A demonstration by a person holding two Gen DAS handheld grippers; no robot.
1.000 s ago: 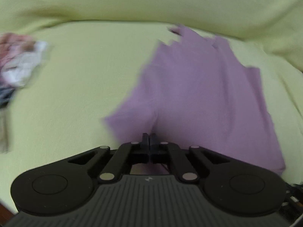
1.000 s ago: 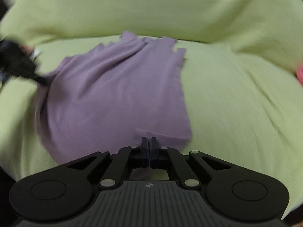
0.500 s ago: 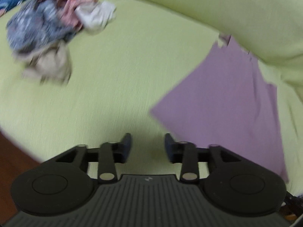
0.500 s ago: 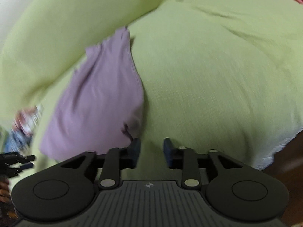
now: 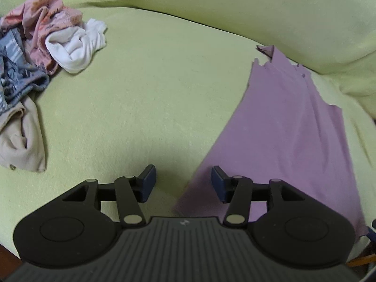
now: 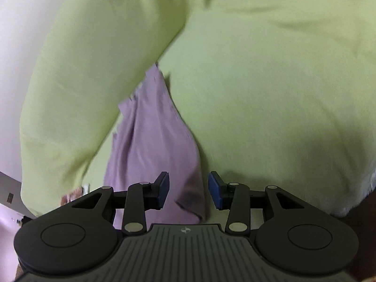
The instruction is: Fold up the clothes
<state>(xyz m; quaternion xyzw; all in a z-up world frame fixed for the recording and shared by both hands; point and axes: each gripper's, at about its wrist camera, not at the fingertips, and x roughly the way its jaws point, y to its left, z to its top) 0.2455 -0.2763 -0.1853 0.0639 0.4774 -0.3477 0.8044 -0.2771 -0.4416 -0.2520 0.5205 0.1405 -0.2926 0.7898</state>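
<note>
A purple garment [image 5: 289, 127] lies flat on the light green sofa seat [image 5: 141, 89], stretching from the backrest to the front edge. My left gripper [image 5: 183, 183] is open and empty, just above the garment's near left corner. In the right wrist view the same purple garment [image 6: 152, 141] runs away from me along the seat. My right gripper [image 6: 188, 189] is open and empty over its near right edge.
A pile of unfolded clothes sits at the seat's left end: a pink patterned piece [image 5: 44, 16], a white piece [image 5: 75, 44], a grey-blue piece [image 5: 16, 70] and a beige piece [image 5: 21, 136]. The green backrest [image 5: 235, 7] rises behind. A white wall [image 6: 21, 47] shows at left.
Both grippers were shut on the purple garment's near edge one second ago. They have opened, let it go flat on the seat, and swung apart to its left and right sides.
</note>
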